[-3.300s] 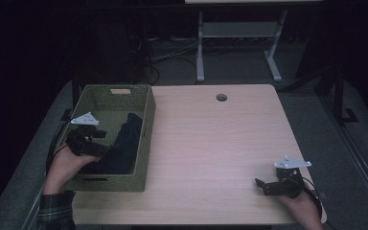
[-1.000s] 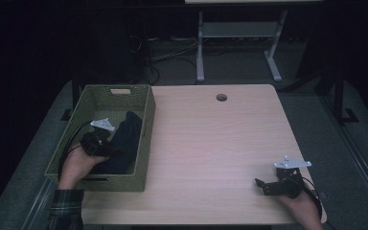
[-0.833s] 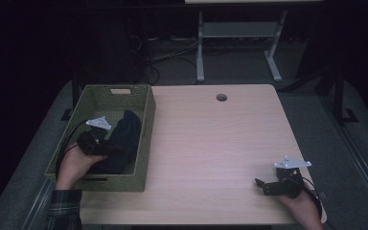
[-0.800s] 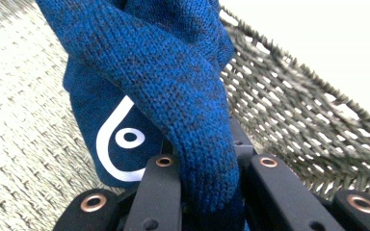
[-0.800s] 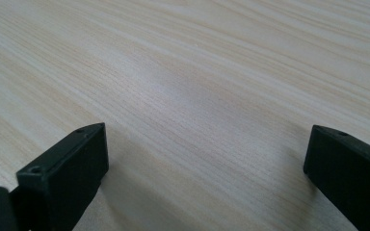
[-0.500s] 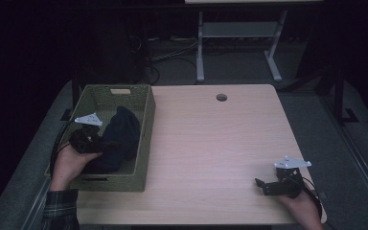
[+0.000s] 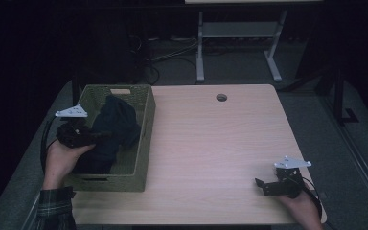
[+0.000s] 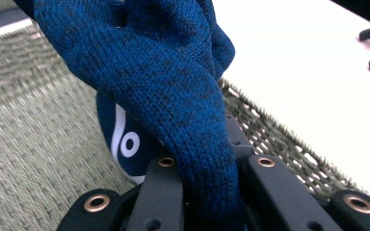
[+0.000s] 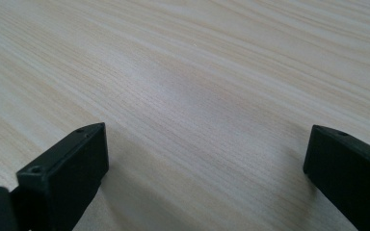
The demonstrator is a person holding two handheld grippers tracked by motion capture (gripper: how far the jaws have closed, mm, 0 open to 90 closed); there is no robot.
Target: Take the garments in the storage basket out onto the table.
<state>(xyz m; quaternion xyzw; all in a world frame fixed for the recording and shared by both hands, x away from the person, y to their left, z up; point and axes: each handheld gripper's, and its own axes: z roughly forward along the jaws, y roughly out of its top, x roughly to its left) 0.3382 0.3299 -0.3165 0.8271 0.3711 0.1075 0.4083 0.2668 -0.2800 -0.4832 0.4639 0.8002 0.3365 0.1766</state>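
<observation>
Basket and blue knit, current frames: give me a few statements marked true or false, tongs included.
1. The left tongs are shut on the blue knit garment. True.
2. The garment lies spread flat on the table. False: it hangs bunched from the left tongs over the green woven basket.
3. The right tongs are open with nothing between them. True: bare wood shows between the jaws.
4. The basket sits at the table's right edge. False: in the high view it is at the left edge.
5. The right tongs grip the basket rim. False: they rest near the table's front right corner, apart from the basket.
</observation>
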